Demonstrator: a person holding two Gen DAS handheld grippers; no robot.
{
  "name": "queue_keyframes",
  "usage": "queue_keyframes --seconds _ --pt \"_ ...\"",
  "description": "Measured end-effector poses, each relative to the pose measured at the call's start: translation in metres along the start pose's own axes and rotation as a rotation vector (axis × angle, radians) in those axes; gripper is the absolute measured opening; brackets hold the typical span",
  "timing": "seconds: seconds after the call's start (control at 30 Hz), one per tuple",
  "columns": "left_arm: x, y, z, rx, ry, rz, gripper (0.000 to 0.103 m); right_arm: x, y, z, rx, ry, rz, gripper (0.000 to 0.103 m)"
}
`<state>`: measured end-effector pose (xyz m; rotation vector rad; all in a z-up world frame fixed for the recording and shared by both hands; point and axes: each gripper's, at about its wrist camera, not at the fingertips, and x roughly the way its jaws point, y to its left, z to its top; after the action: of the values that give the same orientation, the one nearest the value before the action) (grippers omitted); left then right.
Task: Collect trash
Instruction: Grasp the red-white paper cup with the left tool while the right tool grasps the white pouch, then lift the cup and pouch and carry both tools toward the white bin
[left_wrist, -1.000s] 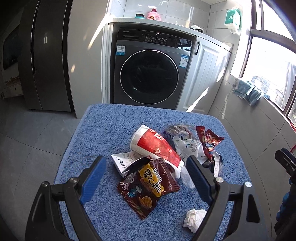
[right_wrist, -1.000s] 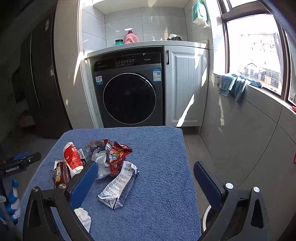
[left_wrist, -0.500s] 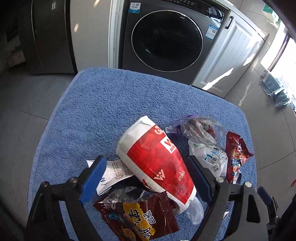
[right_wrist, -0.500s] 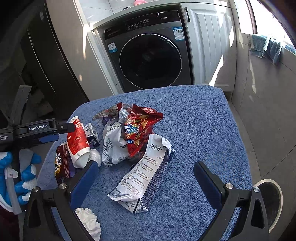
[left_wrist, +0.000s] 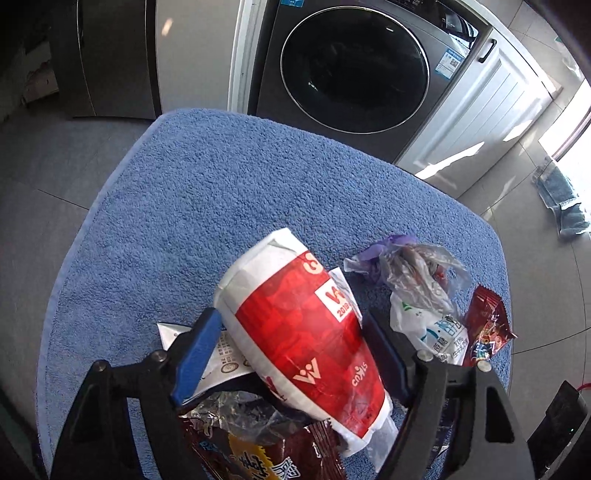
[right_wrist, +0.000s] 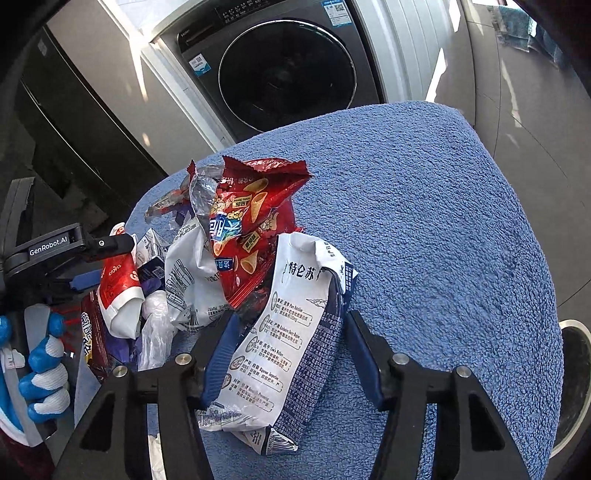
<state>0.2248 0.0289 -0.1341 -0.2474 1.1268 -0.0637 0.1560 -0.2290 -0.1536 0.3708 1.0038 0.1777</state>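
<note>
- The left gripper (left_wrist: 291, 350) has its 2 blue-padded fingers (left_wrist: 195, 358) closed against the sides of a red and white paper cup (left_wrist: 303, 339); the left pad touches the cup's white rim end, and the right finger sits tight behind its other side.
- The cup lies tilted between the fingers, with its wide white end pointing away over the blue towel (left_wrist: 221, 192).
- Under the cup lie a white receipt (left_wrist: 221, 358) and a brown snack bag (left_wrist: 266, 454) with yellow print, both partly hidden by the gripper.
- To the right of the cup sit a crumpled clear plastic bag (left_wrist: 413, 273), a white wrapper (left_wrist: 432, 328) and a small red wrapper (left_wrist: 487, 325), close together on the towel.
- The right gripper (right_wrist: 288, 343) has its 2 fingers on either side of a white and navy milk bag (right_wrist: 295, 339); both blue pads (right_wrist: 221, 354) look pressed to the bag's edges, so it pinches the bag.
- Just behind the milk bag stands a red chip bag (right_wrist: 251, 221), open at the top, leaning on a white plastic bag (right_wrist: 184, 280).
- In the right wrist view the left gripper (right_wrist: 88, 254) shows at the far left, held by a hand in a blue and white glove (right_wrist: 44, 362).
- The trash sits in 1 cluster on the left half of the towel.
- Beyond the towel stands a dark washing machine (left_wrist: 354, 66) with a white cabinet door (left_wrist: 476, 122) beside it.
</note>
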Motion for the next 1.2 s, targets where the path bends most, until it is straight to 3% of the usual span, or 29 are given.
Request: queue_keyframes --seconds 0.13,0.17,0.27,0.3,0.33,0.37,0.7,0.83,0.9,0.97,1.07,1.2 --pt "-0.007 0.012 -0.001 -0.042 -0.008 -0.049 0.068 -0.005 -0.006 -0.005 0.001 -0.001 0.017 0.043" --pt "-0.010 0.014 -0.001 -0.048 -0.015 -0.059 0.058 -0.009 -0.006 -0.007 -0.005 -0.002 0.017 0.042" --pt "-0.022 0.017 -0.001 -0.045 -0.048 -0.092 0.045 -0.023 -0.009 -0.015 -0.021 -0.001 0.017 0.042" --pt "-0.027 0.018 -0.001 -0.044 -0.057 -0.103 0.039 -0.026 -0.009 -0.018 -0.025 0.000 0.017 0.042" --pt "-0.030 0.019 -0.001 -0.041 -0.057 -0.120 0.017 -0.029 -0.010 -0.021 -0.030 -0.001 0.016 0.042" --pt "-0.031 0.021 -0.001 -0.047 -0.048 -0.144 0.013 -0.032 -0.010 -0.023 -0.035 -0.003 0.015 0.042" --pt "-0.054 0.023 -0.018 -0.027 -0.093 -0.231 0.006 -0.075 -0.012 -0.038 -0.071 -0.065 0.015 0.041" --pt "-0.065 0.024 -0.017 -0.025 -0.116 -0.254 0.007 -0.088 -0.005 -0.042 -0.073 -0.096 0.020 0.042" --pt "-0.068 0.022 -0.017 -0.015 -0.117 -0.248 0.019 -0.081 0.009 -0.036 -0.077 -0.107 0.015 0.042" --pt "-0.067 0.017 -0.016 -0.008 -0.120 -0.217 0.062 -0.084 0.008 -0.037 -0.077 -0.116 0.019 0.042" --pt "-0.060 0.011 -0.015 -0.002 -0.108 -0.188 0.063 -0.091 0.008 -0.040 -0.074 -0.129 0.024 0.041" --pt "-0.035 0.010 -0.009 -0.036 -0.028 -0.128 0.063 -0.096 0.006 -0.042 -0.069 -0.142 0.036 0.042"
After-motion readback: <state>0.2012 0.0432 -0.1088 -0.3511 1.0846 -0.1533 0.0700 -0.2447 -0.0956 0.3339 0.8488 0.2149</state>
